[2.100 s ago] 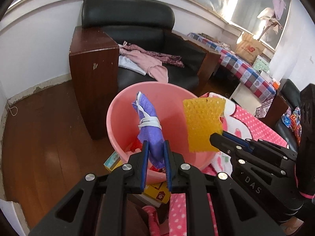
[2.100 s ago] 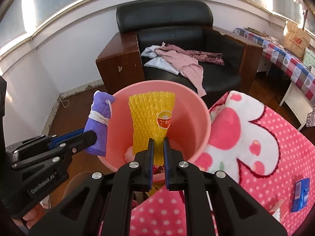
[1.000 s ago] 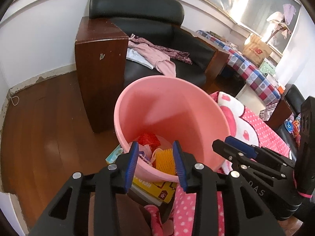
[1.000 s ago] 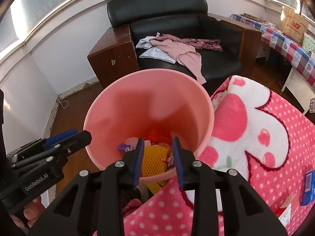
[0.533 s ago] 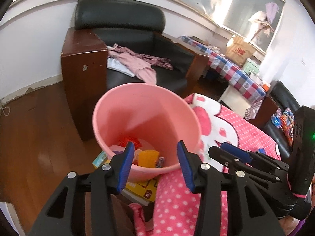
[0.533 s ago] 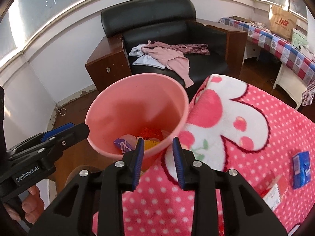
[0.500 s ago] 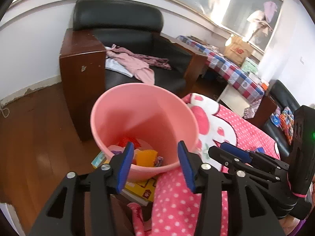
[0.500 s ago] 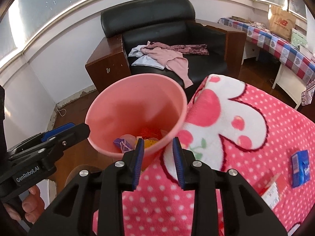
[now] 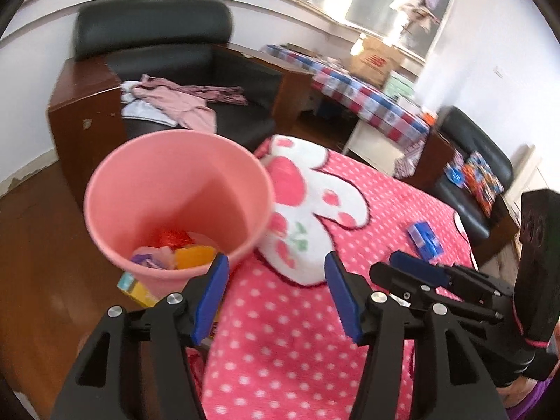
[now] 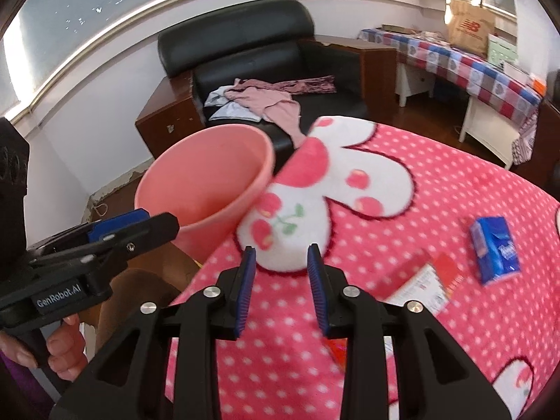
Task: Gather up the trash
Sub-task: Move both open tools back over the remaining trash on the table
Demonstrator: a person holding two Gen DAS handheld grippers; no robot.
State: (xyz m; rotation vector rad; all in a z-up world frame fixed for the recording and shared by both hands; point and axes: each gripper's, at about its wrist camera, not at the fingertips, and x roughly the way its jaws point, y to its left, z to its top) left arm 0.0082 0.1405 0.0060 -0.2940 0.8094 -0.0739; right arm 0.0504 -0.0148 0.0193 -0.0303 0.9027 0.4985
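A: Both tools carry nothing. The left gripper (image 9: 276,292) has its fingers spread wide, and the right gripper (image 10: 281,288) has its fingers parted too, a bit less wide. The pink bucket (image 9: 175,161) stands at the edge of the pink dotted blanket (image 10: 455,210) and already holds some scraps, orange, red and purple.

B: What trash is left on the blanket?

A: I see 2 things. A blue packet (image 10: 495,250) lies flat, well to the right of the right gripper. Nearer to that gripper lies a red and white wrapper (image 10: 425,285), also flat.

B: How will they handle?

A: I judge both are light. The blue packet looks like a soft pack of tissues, so it will give a little under the pads; I would take it across its narrow sides. The wrapper looks thin and flat, so it is harder. The fingers may slide over it or pinch the fleece together with it. I would catch it at a raised edge.

B: Does anything stand in the way?

A: Not much. The blanket is soft and may bunch up. The two tools are near each other beside the bucket, so they could bump. A yellow box (image 9: 138,290) lies below the bucket rim, and the armchair (image 10: 266,70) with clothes (image 10: 266,99) is behind, well apart.
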